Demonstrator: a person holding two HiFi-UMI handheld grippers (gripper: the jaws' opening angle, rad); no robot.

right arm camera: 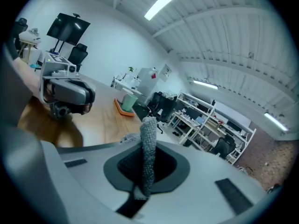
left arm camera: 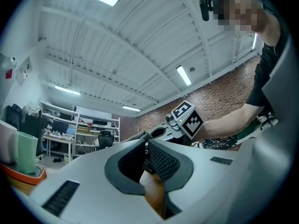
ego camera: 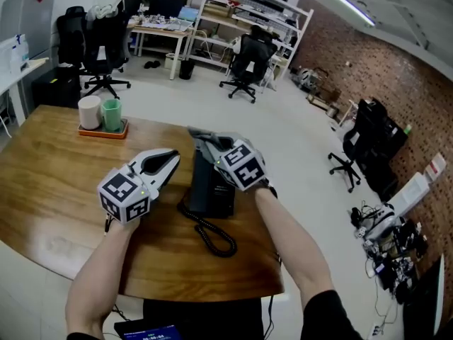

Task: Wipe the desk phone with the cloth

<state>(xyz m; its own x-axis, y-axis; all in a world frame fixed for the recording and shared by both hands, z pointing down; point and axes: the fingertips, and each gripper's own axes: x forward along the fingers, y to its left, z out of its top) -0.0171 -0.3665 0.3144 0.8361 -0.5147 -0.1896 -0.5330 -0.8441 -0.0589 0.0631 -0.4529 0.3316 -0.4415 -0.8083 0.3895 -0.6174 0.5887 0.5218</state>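
Note:
A black desk phone lies on the wooden table, its coiled cord trailing toward the near edge. My right gripper hovers over the phone's far end, shut on a grey knitted cloth. In the right gripper view the cloth stands up between the jaws of the right gripper. My left gripper is just left of the phone and above the table. In the left gripper view the left gripper has its jaws together with nothing held.
An orange tray holding a white cup and a green cup sits at the table's far left. The table's curved edge runs close behind and to the right of the phone. Office chairs and shelves stand beyond.

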